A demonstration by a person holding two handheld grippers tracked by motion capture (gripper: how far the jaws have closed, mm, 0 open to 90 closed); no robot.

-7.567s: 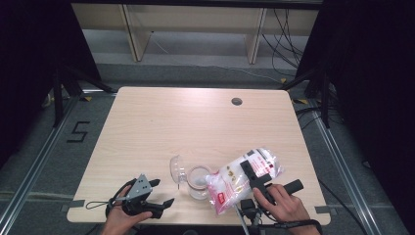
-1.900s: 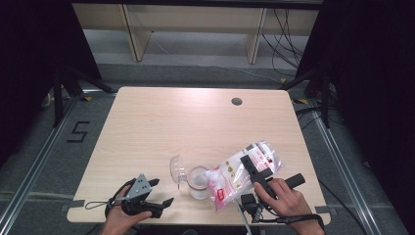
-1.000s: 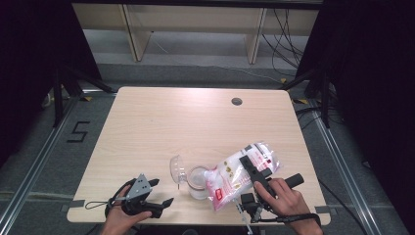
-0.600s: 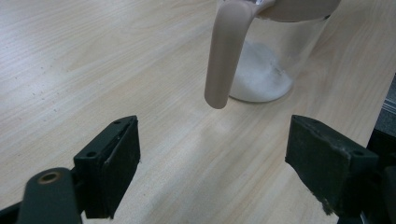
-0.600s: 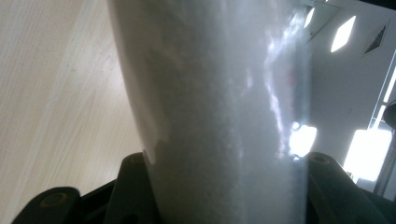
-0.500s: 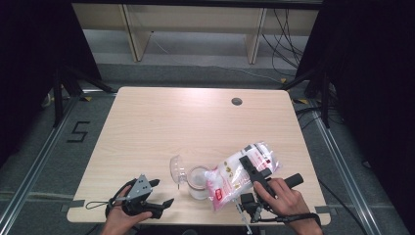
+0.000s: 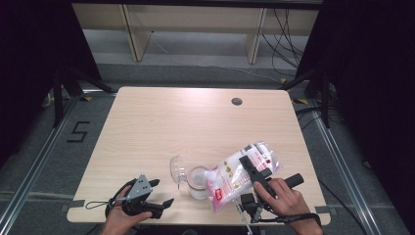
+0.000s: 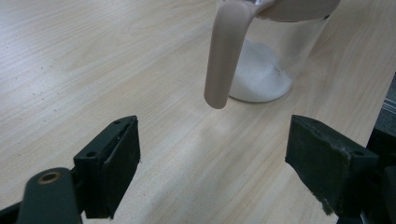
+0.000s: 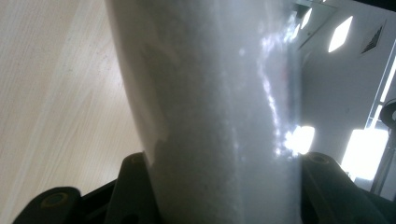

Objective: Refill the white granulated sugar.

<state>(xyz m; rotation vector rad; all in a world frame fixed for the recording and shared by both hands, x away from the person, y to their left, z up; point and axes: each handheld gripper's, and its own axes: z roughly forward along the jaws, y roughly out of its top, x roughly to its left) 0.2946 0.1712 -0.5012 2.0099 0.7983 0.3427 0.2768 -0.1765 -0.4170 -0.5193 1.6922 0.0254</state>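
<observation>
A light wooden table (image 7: 161, 127) is seen from above, with a person's two forearms reaching in from the near edge, each hand holding a two-jaw gripper. The right gripper (image 7: 252, 169), near the front right of the table, is clamped on a clear plastic bag (image 7: 235, 178) of white granules with red and white printing. The bag is held up off the table and tilted, its lower end leaning down to the left over the mouth of a clear jug (image 7: 198, 181) that stands just beside it near the front middle of the table. In the right gripper view the bag (image 9: 210, 116) stands between the two black jaws, which press on its sides about half closed, and the white grains show through the plastic. The jug's hinged lid (image 7: 177, 169) stands open on its left side. In the left gripper view the jug (image 8: 275, 56) is close ahead, upright, with a low heap of white grains on its bottom and a beige handle (image 8: 226, 51) hanging down its near side. The left gripper (image 7: 159, 193) rests at the front left of the table, near the jug but apart from it, its jaws spread wide with only bare wood between them.
</observation>
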